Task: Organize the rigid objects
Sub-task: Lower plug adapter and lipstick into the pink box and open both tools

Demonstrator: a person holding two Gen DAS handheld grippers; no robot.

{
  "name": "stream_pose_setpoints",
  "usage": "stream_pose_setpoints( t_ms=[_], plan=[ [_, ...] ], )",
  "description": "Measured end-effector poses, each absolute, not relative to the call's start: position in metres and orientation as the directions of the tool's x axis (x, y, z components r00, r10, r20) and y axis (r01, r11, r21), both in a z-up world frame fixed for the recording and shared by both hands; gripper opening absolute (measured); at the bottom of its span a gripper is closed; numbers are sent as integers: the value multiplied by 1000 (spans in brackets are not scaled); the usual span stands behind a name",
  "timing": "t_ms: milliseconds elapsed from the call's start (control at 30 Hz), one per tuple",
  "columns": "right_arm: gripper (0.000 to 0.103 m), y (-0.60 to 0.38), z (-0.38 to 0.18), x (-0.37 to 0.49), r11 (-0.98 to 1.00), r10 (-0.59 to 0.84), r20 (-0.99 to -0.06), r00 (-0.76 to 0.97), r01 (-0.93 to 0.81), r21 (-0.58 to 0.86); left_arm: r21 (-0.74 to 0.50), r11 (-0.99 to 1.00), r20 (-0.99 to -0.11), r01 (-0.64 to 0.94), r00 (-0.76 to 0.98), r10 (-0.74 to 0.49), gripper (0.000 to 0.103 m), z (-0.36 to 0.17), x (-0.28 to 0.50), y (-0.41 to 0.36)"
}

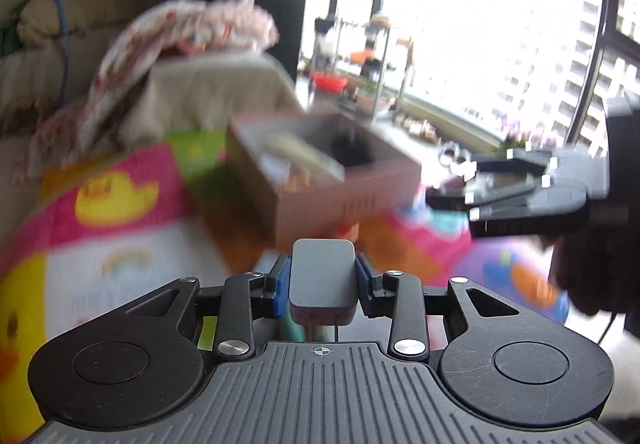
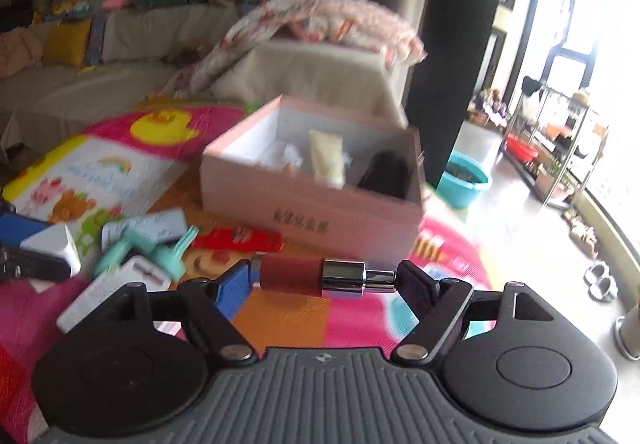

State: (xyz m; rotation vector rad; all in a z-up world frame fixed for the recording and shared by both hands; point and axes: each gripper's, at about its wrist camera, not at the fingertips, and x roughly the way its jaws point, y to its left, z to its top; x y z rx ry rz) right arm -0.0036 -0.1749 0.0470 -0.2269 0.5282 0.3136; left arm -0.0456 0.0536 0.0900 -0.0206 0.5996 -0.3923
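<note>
My left tool (image 1: pixel 322 284) is clamped on a grey charger block (image 1: pixel 322 272), the blue pads pressing its two sides; the block stands upright between them with its metal prongs pointing back toward my camera. My right tool (image 2: pixel 324 278) grips a red and chrome lipstick-like tube (image 2: pixel 320 275) lying crosswise, one pad on the red end and the other on the thin chrome tip, so the jaws stand wide around its full length. Both things are lifted clear of the floor mat (image 2: pixel 352 318), which shows brightly coloured panels with a yellow duck and a rainbow.

Just beyond both tools sits an open pink cardboard box (image 2: pixel 304 212), resting on the mat. Inside it, in the right wrist view, I see a cream tube (image 2: pixel 327 156) leaning upright, a dark object (image 2: pixel 386 172) at the right side that I cannot identify, and something white and crumpled at the back. In the left wrist view the right tool (image 1: pixel 500 190) shows from the side, to the right of the box, blurred.

To the left of my right tool, a loose pile lies on the mat: a mint-green plastic piece (image 2: pixel 156 244), a red flat packet (image 2: pixel 240 238), white boxes, and a white and black adapter (image 2: pixel 44 256). Behind the box stands a beige sofa (image 2: pixel 132 32) with a patterned blanket (image 2: pixel 320 20) draped over its end. A teal basin (image 2: pixel 466 180) stands on the floor to the right, near a metal rack by the bright window.
</note>
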Motion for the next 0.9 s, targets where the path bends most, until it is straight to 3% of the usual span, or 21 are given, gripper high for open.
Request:
stream_pose_setpoints(
  t_ms=[167, 333, 600, 733, 900],
  plan=[
    [79, -184, 84, 29, 957, 210, -417, 884, -274, -99, -192, 901, -447, 388, 783, -432, 37, 136, 39, 26],
    [79, -171, 94, 65, 957, 198, -386, 901, -262, -121, -280, 894, -480, 351, 755, -447, 37, 139, 120, 0],
    [79, -169, 82, 129, 972, 161, -453, 877, -221, -81, -340, 905, -548, 254, 729, -410, 36, 98, 181, 1],
    [79, -159, 68, 154, 955, 234, -537, 810, -294, -27, -326, 919, -622, 222, 682, -385, 36, 78, 197, -1],
    [83, -158, 57, 143, 962, 241, -542, 805, -272, 22, -327, 917, -590, 229, 708, -387, 36, 78, 179, 12]
  ],
)
